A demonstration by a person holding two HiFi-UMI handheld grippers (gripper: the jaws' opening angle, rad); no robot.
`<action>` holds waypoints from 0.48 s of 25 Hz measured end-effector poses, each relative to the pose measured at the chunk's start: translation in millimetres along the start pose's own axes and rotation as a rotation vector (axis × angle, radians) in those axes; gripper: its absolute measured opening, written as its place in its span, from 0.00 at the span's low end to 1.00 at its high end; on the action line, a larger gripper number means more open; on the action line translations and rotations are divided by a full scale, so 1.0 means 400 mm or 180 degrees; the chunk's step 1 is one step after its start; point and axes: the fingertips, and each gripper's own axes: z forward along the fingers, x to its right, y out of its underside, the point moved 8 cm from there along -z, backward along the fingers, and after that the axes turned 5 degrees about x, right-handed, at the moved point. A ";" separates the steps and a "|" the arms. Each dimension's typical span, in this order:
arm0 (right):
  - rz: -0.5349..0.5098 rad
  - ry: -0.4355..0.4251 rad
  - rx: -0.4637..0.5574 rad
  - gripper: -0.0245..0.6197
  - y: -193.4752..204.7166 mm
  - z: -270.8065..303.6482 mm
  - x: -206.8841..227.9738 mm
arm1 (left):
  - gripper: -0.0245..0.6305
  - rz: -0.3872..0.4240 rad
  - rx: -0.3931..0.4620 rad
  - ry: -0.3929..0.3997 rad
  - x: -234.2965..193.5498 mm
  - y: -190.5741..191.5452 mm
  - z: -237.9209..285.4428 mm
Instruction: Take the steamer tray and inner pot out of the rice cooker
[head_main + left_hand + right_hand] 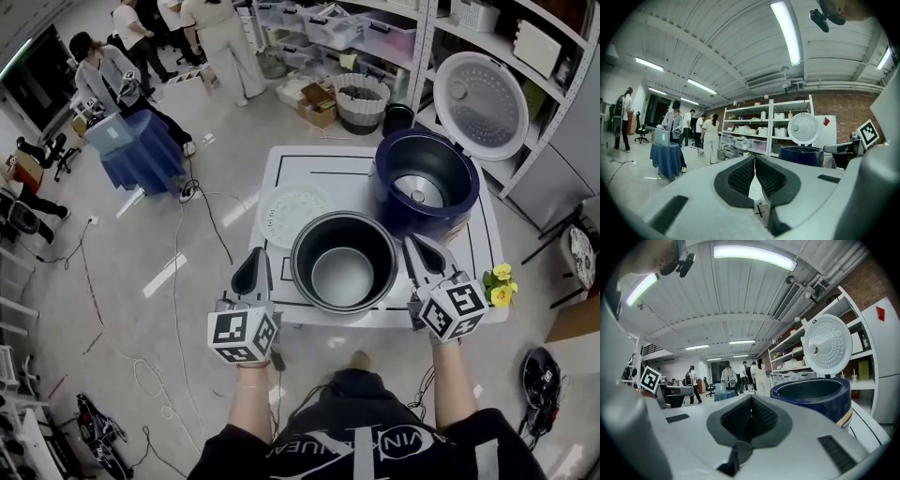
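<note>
The dark metal inner pot [342,274] stands empty on the white table, in front of the blue rice cooker [386,187], whose white lid [483,103] is up. The white perforated steamer tray [291,214] lies flat on the table to the pot's left. My left gripper [253,262] hovers just left of the pot, jaws shut with nothing between them. My right gripper [419,251] hovers just right of the pot, also shut and empty. The left gripper view shows the left gripper [754,161] closed and the cooker [800,154] beyond. In the right gripper view the right gripper [751,404] is closed beside the cooker [813,397].
The table [319,167] is small, marked with black lines. Yellow flowers [500,283] sit at its right front corner. Shelving [525,56] with bins stands behind the cooker. Cables trail on the floor at left. Several people stand near a blue-draped table [141,150].
</note>
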 end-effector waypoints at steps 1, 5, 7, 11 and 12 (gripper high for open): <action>0.0004 -0.0012 0.0022 0.04 -0.008 0.000 -0.002 | 0.06 -0.0005 0.0018 0.0003 -0.001 -0.008 -0.001; 0.0011 -0.0069 0.0082 0.04 -0.036 -0.001 -0.012 | 0.06 -0.0013 0.0059 0.0017 0.002 -0.029 -0.006; 0.0007 -0.0102 0.0094 0.04 -0.047 -0.001 -0.022 | 0.06 -0.0030 0.0067 0.0033 0.002 -0.037 -0.011; 0.0011 -0.0165 0.0139 0.04 -0.061 0.005 -0.037 | 0.06 -0.0019 0.0101 0.0053 0.000 -0.050 -0.012; 0.0011 -0.0173 0.0150 0.04 -0.064 0.006 -0.040 | 0.06 -0.0017 0.0116 0.0058 -0.001 -0.054 -0.011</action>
